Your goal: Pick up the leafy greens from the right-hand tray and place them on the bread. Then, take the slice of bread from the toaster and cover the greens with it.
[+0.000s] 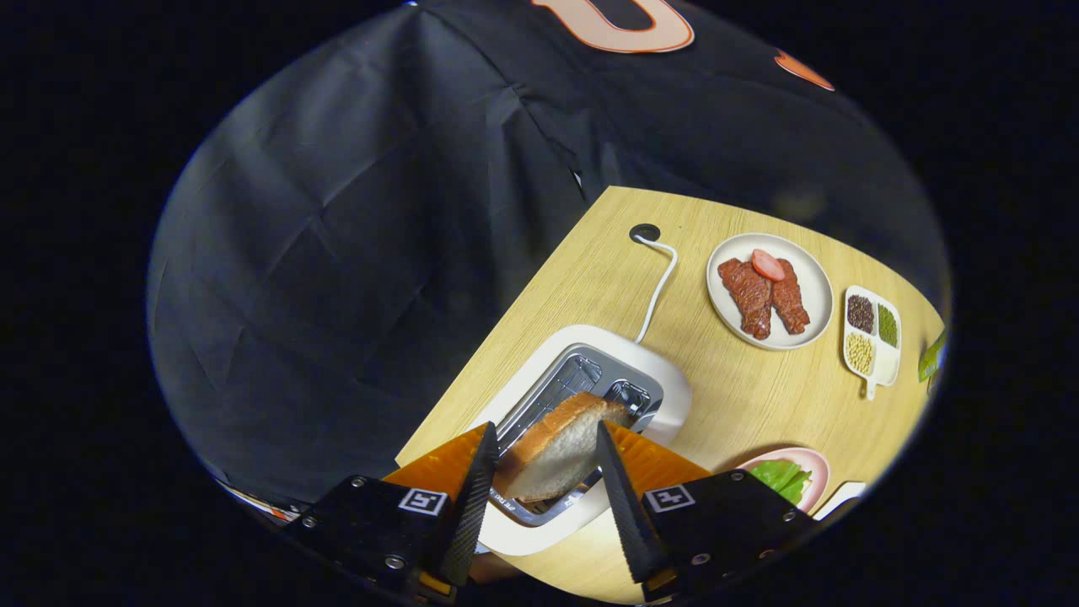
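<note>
A slice of bread [560, 451] with a brown crust is held between the two fingers of my gripper [544, 472], which is shut on it. The slice hangs tilted just above the white toaster [666, 379], over its open metal slots. To the right of the fingers lies a pink plate [813, 468] with leafy greens [782, 478] on it, partly hidden by the gripper body.
The toaster's white cord [659, 291] runs to a hole in the wooden table [742, 396]. Beyond the toaster sit a white plate of red meat slices [769, 291] and a small divided dish of beans [872, 333]. The table's edge falls away left of the toaster.
</note>
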`<state>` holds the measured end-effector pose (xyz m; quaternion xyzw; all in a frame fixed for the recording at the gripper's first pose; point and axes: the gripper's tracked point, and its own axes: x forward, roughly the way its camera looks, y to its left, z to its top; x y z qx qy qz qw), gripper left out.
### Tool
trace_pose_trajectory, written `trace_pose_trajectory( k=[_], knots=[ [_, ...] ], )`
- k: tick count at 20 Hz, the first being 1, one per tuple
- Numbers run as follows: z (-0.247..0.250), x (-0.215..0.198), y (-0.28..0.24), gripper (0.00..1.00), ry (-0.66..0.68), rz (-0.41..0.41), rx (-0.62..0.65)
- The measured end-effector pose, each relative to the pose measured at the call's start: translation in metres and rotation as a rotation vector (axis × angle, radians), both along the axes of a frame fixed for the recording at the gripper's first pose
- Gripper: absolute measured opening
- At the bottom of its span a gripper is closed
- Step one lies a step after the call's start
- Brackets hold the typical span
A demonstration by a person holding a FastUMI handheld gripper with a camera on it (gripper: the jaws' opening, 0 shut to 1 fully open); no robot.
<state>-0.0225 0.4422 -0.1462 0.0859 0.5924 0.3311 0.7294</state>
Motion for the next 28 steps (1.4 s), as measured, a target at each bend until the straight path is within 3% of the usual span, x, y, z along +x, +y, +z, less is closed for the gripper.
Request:
trace_pose_trajectory(
  k=[7, 8, 10, 14, 22, 28],
  knots=[
    [0.006, -0.003, -0.019, 0.30, -0.008, -0.016, 0.004],
    [0.007, -0.004, -0.021, 0.19, -0.004, -0.026, 0.009],
    [0.009, -0.006, -0.023, 0.12, 0.001, -0.024, 0.035],
    [0.030, -0.006, -0.027, 0.10, -0.041, -0.026, 0.136],
    [0.085, -0.003, -0.065, 0.09, -0.148, -0.110, 0.308],
    [0.098, -0.004, -0.116, 0.09, -0.218, -0.175, 0.372]
  ],
)
